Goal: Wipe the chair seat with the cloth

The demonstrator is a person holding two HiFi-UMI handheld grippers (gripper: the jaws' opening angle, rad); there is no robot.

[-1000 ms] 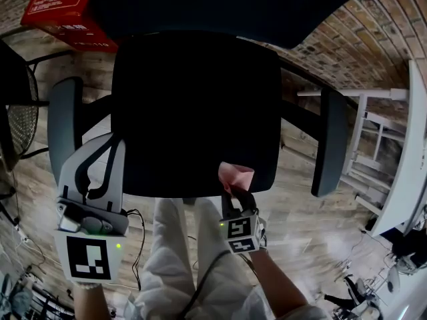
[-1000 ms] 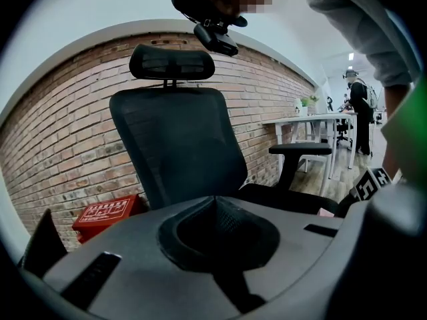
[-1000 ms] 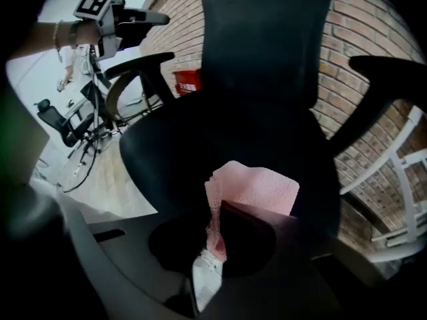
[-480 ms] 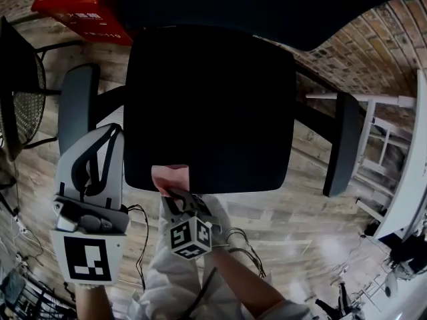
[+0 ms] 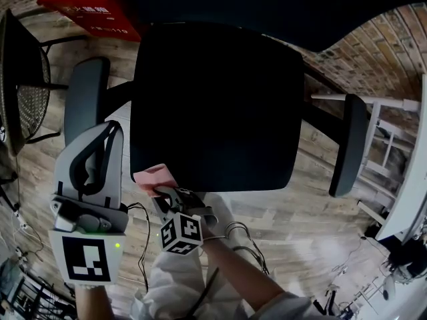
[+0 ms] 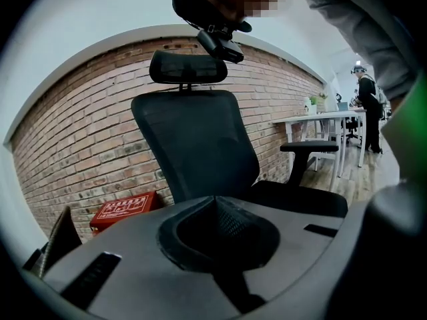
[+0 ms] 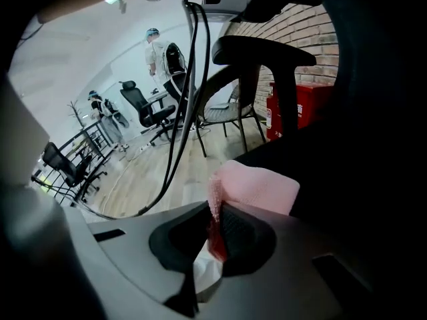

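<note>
While the right gripper (image 5: 162, 193) clamps a pink cloth (image 5: 153, 177) at the near left corner of the black chair seat (image 5: 213, 105), wiping seems unfinished; the left gripper (image 5: 107, 135) hangs closed, empty.

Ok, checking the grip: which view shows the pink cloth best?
The right gripper view: the pink cloth sits large at centre, pinched in the right gripper's shut jaws. The head view shows the cloth small, at the black chair seat's near left corner. The left gripper view misses it.
</note>
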